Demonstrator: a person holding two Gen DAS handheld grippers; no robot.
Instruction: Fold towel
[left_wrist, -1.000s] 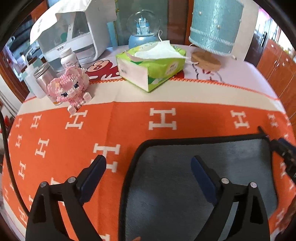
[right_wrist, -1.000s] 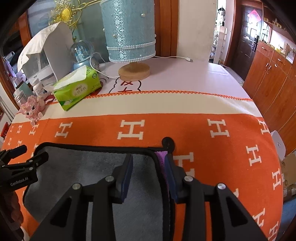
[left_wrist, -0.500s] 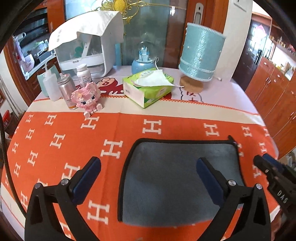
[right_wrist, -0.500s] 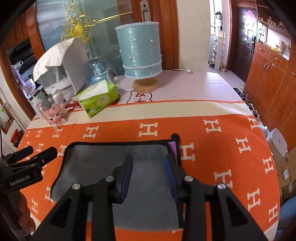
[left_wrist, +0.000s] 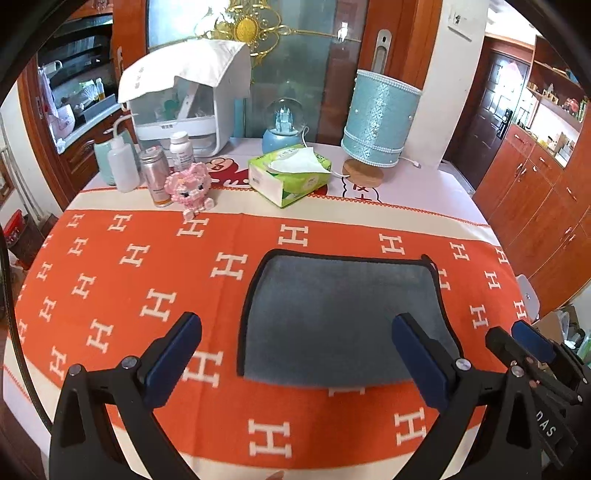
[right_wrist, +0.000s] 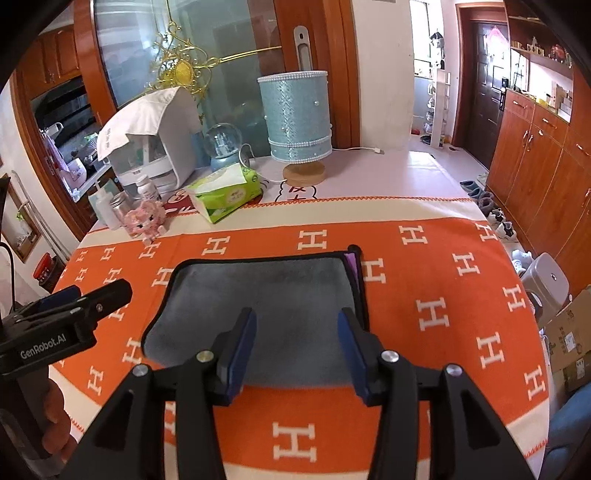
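Note:
A grey towel (left_wrist: 340, 314) with black edging lies folded flat on the orange tablecloth; it also shows in the right wrist view (right_wrist: 273, 295), with a purple tag at its right edge. My left gripper (left_wrist: 295, 354) is wide open and empty, held above the towel's near left part. My right gripper (right_wrist: 297, 345) is open and empty, raised above the towel's near edge. The right gripper shows at the right of the left wrist view (left_wrist: 524, 343). The left gripper shows at the left of the right wrist view (right_wrist: 85, 299).
At the table's far side stand a green tissue box (left_wrist: 288, 175), a blue lamp (left_wrist: 376, 125), a snow globe (left_wrist: 284, 122), a pink toy (left_wrist: 190, 188), bottles (left_wrist: 157, 173) and a white appliance (left_wrist: 184, 96). Wooden cabinets (right_wrist: 543, 166) line the right.
Both grippers have lifted up and back from the towel, so more of the table shows. The right gripper's jaws have opened wider. The towel lies still.

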